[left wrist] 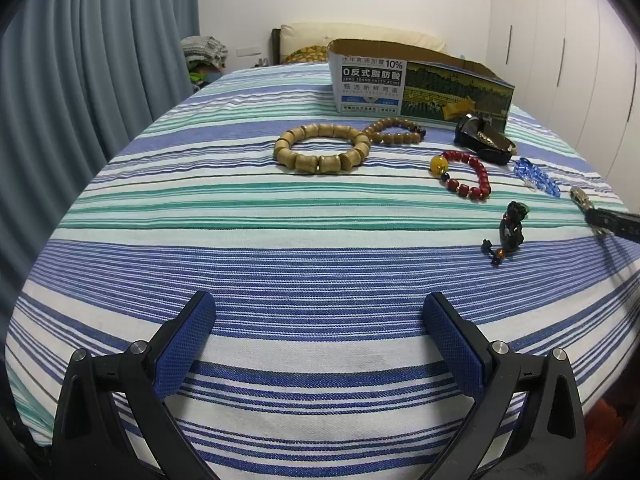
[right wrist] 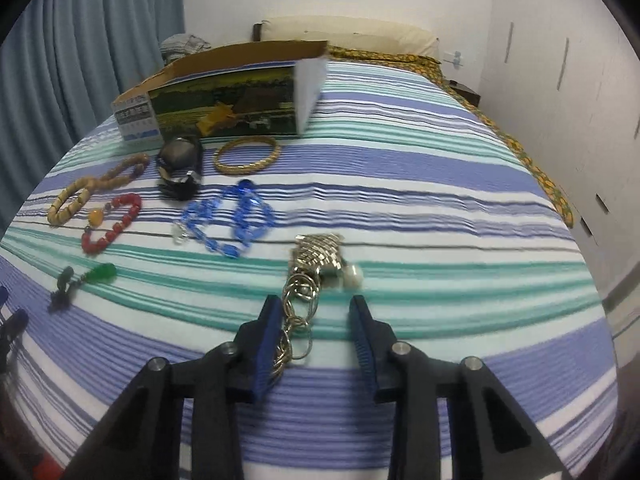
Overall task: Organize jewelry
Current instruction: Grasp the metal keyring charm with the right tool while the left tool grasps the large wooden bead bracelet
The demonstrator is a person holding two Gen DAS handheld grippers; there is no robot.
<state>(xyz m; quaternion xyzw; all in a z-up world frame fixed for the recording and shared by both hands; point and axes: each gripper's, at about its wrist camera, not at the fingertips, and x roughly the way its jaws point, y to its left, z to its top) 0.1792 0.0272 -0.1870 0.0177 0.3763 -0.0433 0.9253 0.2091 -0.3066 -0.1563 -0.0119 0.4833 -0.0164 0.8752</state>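
— Chain links sit closest to us, lying between the fingers of our right gripper, which is spread wide around them and grips nothing yet; the links touch the left pad.

— So that silver piece is ours to take?

— We think so. The chain runs forward to a scaled metal pendant with a pearl just beside it, all resting on the striped bedspread. We judge it limp and slippery: the links will slump and slide, and the pendant end looks the heavier part, so it will swing. Closing on the bunched links near the pendant seems safest to us.

— And further out?

— Blue glass beads, likely fragile, then the red bead bracelet, wooden bracelets, a gold bangle, a dark watch, and the open cardboard box behind.

— Our left gripper?

— Wide apart and empty, hovering over bare stripes.
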